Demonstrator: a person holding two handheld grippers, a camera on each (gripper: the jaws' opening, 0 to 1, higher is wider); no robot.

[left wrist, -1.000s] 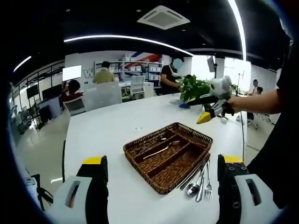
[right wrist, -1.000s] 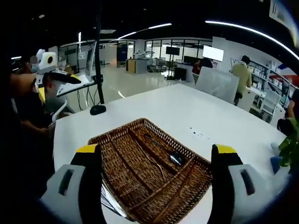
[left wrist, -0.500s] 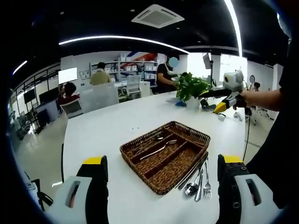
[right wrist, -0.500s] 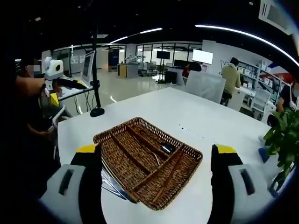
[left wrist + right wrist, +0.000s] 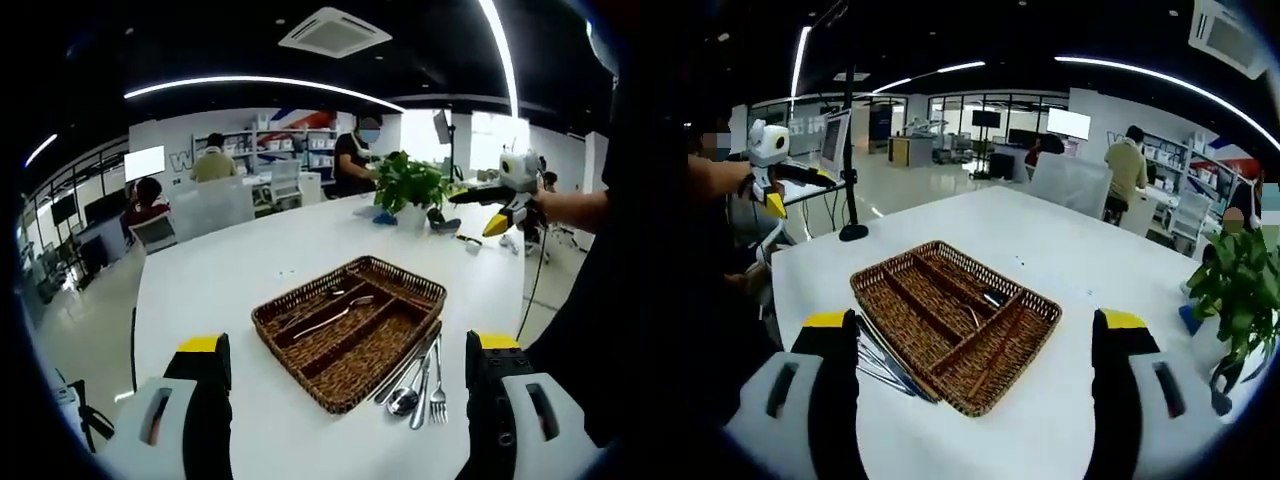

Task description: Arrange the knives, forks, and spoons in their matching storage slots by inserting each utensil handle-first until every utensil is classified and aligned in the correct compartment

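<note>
A: What has changed just now?

B: Both hand-held grippers have drawn back and up from the brown woven wicker tray with three long compartments [image 5: 348,343]. The left hand-held gripper [image 5: 345,375] and the right hand-held gripper [image 5: 975,350] each hang over the white tabletop [image 5: 220,290] with jaws apart and nothing between them.

A: So nothing is picked up?

B: No. The loose steel utensils, a spoon, a fork and a knife [image 5: 415,378], lie in a bunch on the tabletop just beside the tray's long side. Two steel utensils [image 5: 325,315] already lie in the tray's far compartments; I cannot tell which kind. I judge the sorting barely begun, with a fresh reach still needed.

A: What else is around?

B: A green potted plant [image 5: 408,185] stands at the far edge, well apart from the tray, and people sit at desks beyond. Nothing blocks the loose bunch, though the pieces lie touching, which could make lifting a single one awkward.
</note>
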